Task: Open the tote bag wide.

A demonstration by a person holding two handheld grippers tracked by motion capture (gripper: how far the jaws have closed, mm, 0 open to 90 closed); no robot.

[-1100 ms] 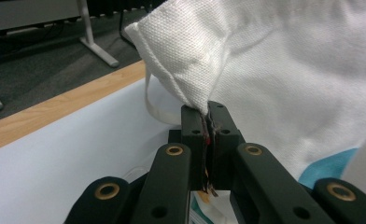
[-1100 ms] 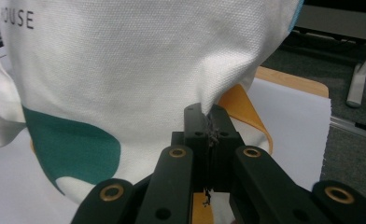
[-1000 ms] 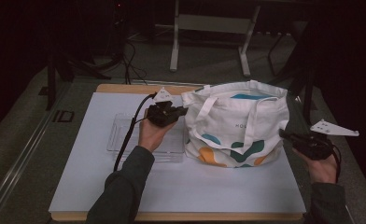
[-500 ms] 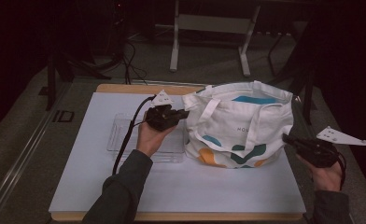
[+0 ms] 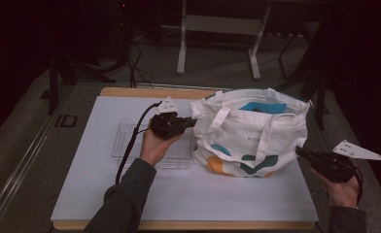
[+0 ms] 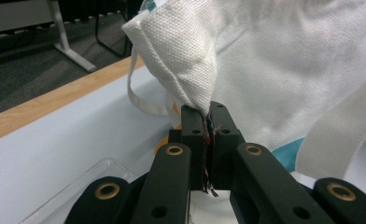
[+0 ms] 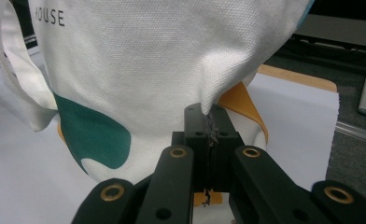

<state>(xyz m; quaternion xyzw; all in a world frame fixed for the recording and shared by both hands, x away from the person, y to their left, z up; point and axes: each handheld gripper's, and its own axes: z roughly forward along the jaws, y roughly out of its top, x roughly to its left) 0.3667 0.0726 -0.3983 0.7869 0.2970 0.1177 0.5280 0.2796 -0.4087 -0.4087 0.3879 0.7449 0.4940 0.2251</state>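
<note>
Right gripper (image 5: 303, 152) drawn outward and lower than a second ago, jaws clamped on tote bag (image 5: 256, 141) side cloth. Left gripper (image 5: 191, 121) unmoved, pinching opposite rim corner. Bag stretched lengthwise between both, above white table (image 5: 81, 194), beside clear tray (image 5: 125, 141).

high: above, forward-down | 2 gripper views: close, sharing tote bag (image 5: 256, 133)

Table (image 5: 81, 194) with tote bag (image 5: 256, 141), clear tray (image 5: 125, 141)
</note>
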